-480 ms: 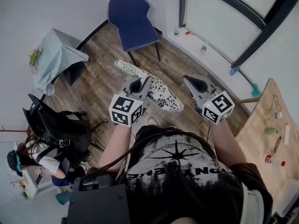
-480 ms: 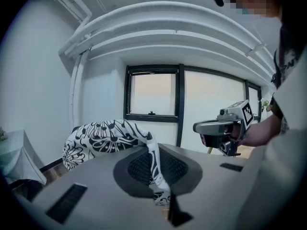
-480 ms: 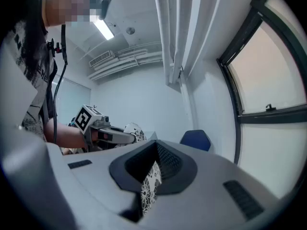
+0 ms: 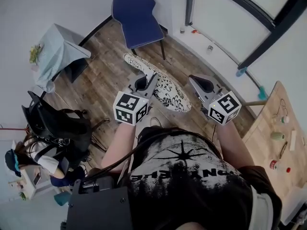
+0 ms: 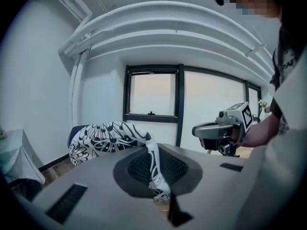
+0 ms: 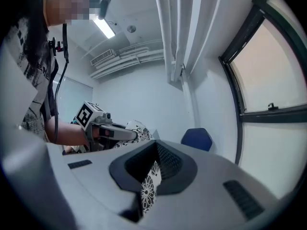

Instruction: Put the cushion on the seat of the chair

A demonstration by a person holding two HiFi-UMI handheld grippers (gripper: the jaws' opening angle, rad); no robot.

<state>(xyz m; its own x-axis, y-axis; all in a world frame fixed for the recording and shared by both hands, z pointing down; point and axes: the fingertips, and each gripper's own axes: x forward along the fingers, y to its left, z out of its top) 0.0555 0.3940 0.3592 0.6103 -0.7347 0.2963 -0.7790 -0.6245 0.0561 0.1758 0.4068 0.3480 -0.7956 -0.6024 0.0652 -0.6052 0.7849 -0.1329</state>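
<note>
**Patterned cushion held short of the blue chair, both sets of jaws clamped on its cover**

The black-and-white cushion (image 4: 163, 87) hangs above the wooden floor (image 4: 103, 78), on the person's side of the chair (image 4: 136, 16) and not yet over its seat. Its long axis runs diagonally, the far end aimed at the chair's front edge. The left gripper (image 4: 150, 79) has its jaws closed on a fold of the cover along one long side. The right gripper (image 4: 194, 82) pinches a flap of the same fabric on the opposite side, and neither holds anything else. The left gripper appears slightly nearer the chair. The seat lies ahead of both, so the carry likely continues forward along the cushion's length.
</note>
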